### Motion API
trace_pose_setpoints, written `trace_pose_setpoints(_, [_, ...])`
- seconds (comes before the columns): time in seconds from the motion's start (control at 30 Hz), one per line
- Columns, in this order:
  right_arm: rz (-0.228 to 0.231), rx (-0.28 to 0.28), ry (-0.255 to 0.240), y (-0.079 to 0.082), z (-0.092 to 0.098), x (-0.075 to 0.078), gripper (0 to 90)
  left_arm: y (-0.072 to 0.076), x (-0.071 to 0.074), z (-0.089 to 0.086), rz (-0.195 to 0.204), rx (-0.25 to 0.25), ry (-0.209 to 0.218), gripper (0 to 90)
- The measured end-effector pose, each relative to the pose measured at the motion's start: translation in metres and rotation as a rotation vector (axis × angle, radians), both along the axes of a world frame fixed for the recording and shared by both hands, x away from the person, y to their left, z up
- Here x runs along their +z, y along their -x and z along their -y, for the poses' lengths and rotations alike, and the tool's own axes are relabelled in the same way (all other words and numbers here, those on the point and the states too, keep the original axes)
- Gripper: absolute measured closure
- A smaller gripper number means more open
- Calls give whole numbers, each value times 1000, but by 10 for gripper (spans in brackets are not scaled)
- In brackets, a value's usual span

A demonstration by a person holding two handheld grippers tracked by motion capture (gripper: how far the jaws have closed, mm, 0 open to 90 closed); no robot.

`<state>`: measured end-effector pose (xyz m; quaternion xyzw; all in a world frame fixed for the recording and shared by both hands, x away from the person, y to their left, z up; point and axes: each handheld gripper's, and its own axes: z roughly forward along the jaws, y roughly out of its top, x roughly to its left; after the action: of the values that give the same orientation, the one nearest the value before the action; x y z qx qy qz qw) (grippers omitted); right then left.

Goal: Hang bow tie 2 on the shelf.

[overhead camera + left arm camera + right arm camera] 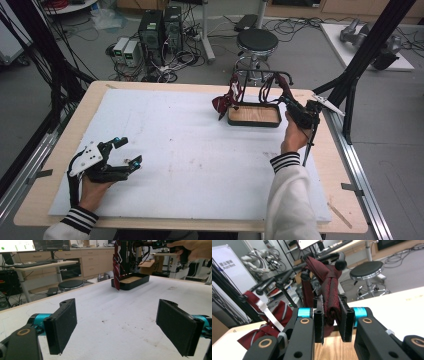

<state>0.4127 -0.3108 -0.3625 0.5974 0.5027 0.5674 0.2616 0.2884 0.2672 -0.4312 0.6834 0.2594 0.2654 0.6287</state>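
Observation:
A black rack (250, 76) stands over a black tray with a wooden bottom (254, 115) at the far right of the table. A striped red tie (222, 102) hangs from the rack's left end. At its right end a dark red tie (279, 86) is draped over a bar. My right gripper (288, 100) is shut on that dark red tie (329, 310), folded between its pads (319, 320), above the tray (337, 350). My left gripper (128, 151) rests open at the near left, nothing between its pads (62, 325); ahead of it stand the tray (132, 281) and the striped tie (116, 267).
A white foam board (190, 150) covers most of the wooden table (345, 200). A black frame post (360, 55) slants up at the right edge. Beyond the far edge are a stool (256, 42) and computer cases (160, 30) with cables.

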Motion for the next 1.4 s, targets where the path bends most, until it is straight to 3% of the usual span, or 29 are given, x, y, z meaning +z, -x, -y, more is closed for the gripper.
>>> trace_pose_setpoints(0.27, [-72,-2,53,-5,-2,-7,781,1,0,1,0,-6,-3,174])
trace_pose_setpoints(0.83, [-89,24,127,-7,-7,-14,762,1,-1,2,3,-8,-1,173])
trace_pose_setpoints(1.0, [-76,33,187,-6,-9,-13,734,1,-1,2,6,-7,3,174])
trace_pose_setpoints(1.2, [-44,79,224,-8,-8,-13,600,2,-1,2,11,-2,9,173])
trace_pose_setpoints(1.4, [-45,137,243,-12,-8,-17,442,1,-1,1,13,-1,10,174])
